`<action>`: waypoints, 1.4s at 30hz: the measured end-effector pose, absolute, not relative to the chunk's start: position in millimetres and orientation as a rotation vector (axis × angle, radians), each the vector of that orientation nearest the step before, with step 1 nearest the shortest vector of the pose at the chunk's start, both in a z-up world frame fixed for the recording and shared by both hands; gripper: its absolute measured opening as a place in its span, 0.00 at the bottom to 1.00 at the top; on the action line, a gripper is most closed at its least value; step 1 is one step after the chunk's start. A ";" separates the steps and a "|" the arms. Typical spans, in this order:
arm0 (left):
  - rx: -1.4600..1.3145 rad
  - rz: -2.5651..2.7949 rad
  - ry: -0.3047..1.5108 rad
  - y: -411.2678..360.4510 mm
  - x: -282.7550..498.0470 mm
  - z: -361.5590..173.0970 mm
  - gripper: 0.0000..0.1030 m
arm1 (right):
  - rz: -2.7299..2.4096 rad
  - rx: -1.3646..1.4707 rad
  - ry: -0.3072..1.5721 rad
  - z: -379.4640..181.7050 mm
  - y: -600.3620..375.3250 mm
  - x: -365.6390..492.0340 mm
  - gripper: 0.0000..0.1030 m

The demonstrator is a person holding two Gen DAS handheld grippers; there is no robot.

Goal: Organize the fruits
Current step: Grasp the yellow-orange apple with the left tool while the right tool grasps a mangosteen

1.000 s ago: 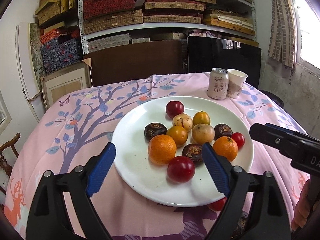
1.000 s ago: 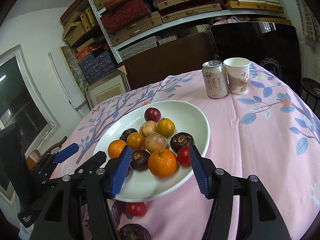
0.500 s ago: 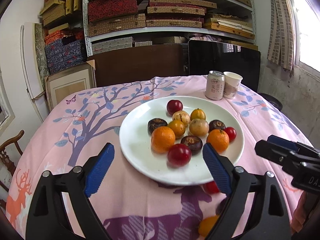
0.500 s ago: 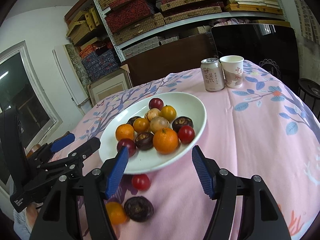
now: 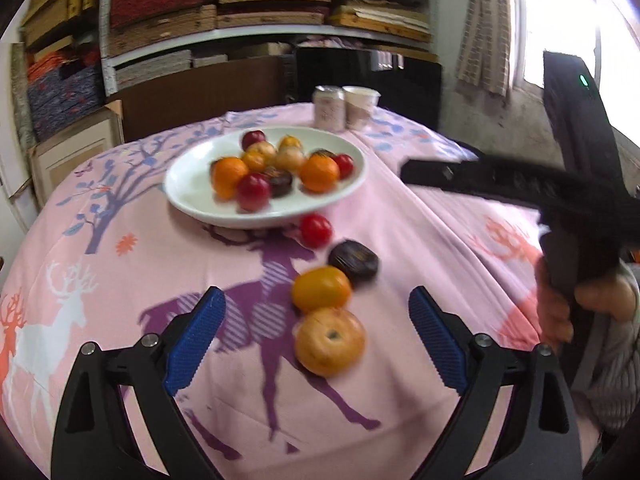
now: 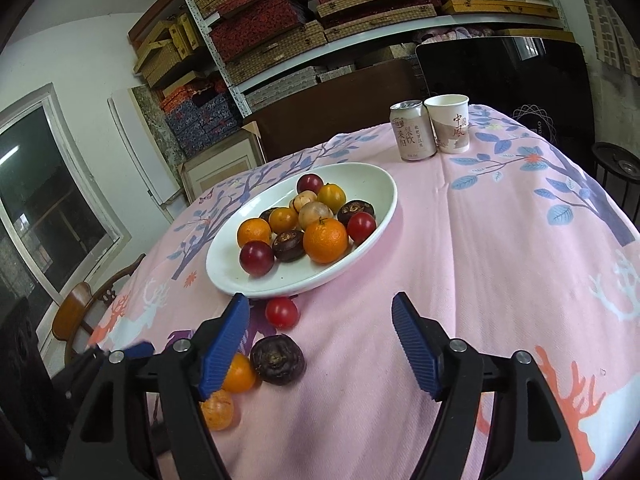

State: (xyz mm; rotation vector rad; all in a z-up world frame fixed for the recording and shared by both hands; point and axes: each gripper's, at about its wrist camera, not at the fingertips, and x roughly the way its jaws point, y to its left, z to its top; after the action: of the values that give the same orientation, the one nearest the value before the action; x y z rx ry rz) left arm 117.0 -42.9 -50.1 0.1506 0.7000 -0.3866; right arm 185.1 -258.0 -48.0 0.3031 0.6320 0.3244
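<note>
Left gripper [image 5: 316, 338] jaws spread, empty; right gripper [image 6: 320, 344] jaws opening, empty. 4 fruits lie below the plate [image 6: 240, 276], lower frame.

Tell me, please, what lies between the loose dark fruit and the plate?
A small red fruit on the cloth, between the dark fruit and the plate, clearest in the right wrist view.

A plate [image 6: 224, 276] sits on the tablecloth [image 6: 500, 264] with a heap of fruit [image 6: 308, 220] in it. Behind it to the right, a can [image 6: 412, 132] stands just left of a paper cup [image 6: 450, 124]. Before the plate's near rim, four loose fruits [image 5: 332, 284] lie in a line toward the viewer.
</note>
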 end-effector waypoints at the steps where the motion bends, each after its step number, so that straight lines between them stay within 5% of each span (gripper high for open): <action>1: 0.163 -0.391 0.712 -46.7 115.9 -53.1 0.88 | 0.323 0.305 0.634 -48.2 -258.5 185.3 0.72; 10: 0.244 -0.378 0.763 -68.9 118.2 -67.4 0.88 | 0.319 0.319 0.645 -48.8 -260.2 187.7 0.77; 14: 0.276 -0.381 0.783 -75.1 120.0 -72.4 0.63 | 0.313 0.317 0.651 -50.6 -261.1 188.6 0.77; 23: 0.157 -0.384 0.818 -49.3 128.6 -70.8 0.41 | 0.307 0.321 0.669 -55.2 -261.4 190.4 0.78; 38: 0.115 -0.245 0.801 -7.1 124.3 -64.8 0.41 | 0.348 0.118 0.730 -67.3 -219.0 187.0 0.77; 42: 0.096 -0.240 0.814 -1.8 126.4 -65.5 0.41 | 0.372 0.055 0.736 -70.4 -208.4 184.4 0.70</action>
State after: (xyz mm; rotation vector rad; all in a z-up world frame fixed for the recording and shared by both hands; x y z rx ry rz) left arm 126.4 -1.8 -65.5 0.0964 0.8138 -0.2405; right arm 184.4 -208.4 -70.4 0.0554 0.7364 0.3720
